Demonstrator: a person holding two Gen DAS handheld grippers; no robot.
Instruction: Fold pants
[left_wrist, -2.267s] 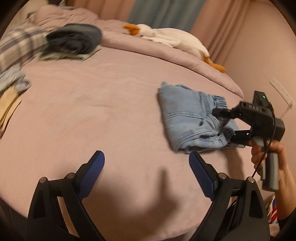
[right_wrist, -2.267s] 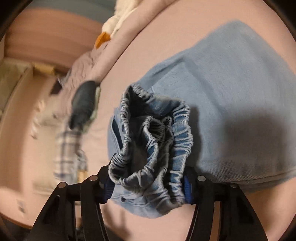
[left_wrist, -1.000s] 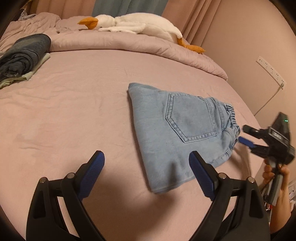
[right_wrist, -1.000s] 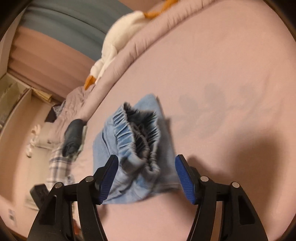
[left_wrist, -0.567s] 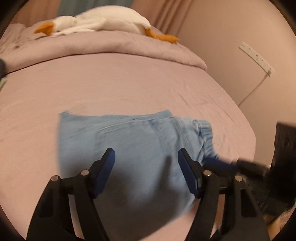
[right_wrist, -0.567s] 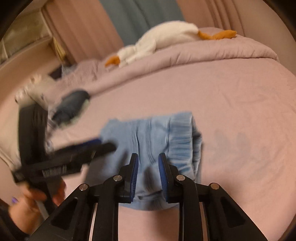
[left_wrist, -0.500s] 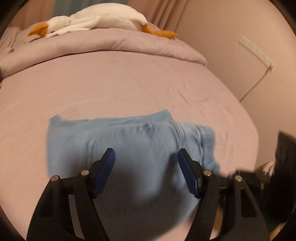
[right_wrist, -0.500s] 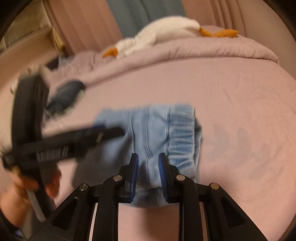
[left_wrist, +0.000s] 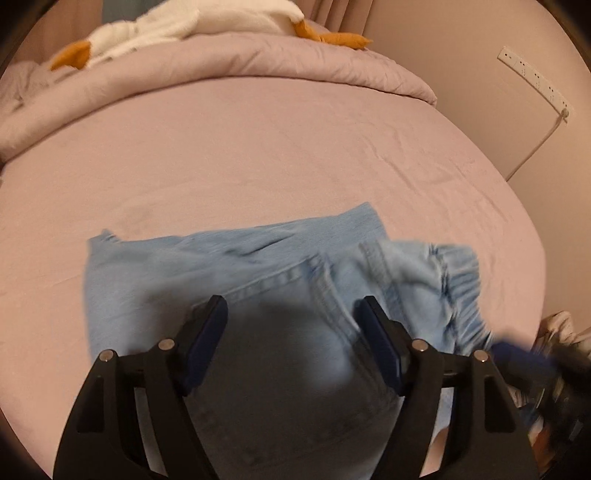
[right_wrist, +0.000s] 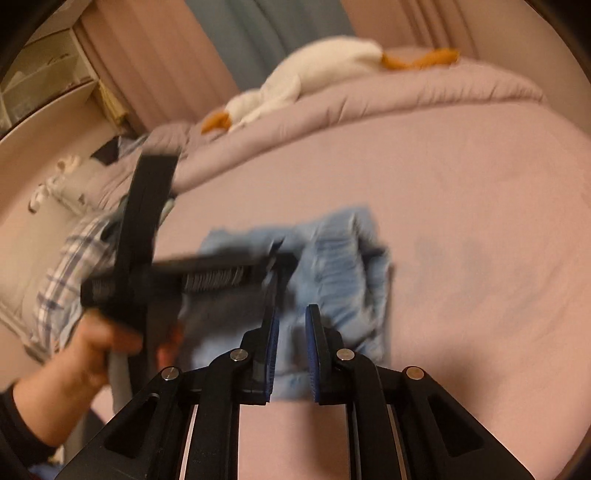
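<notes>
Denim jeans (left_wrist: 229, 280) lie folded compact on the bed (left_wrist: 258, 147); left gripper (left_wrist: 291, 339) jaws apart, right gripper (right_wrist: 291, 347) jaws nearly together, holding nothing; little remains.

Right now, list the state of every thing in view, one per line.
Jeans: folded, flat on the bed.
Left gripper: open over the jeans, holding nothing.
Right gripper: fingers have just been closing, narrow gap, nothing visibly pinched.
Plush goose: lying on the duvet.
</notes>
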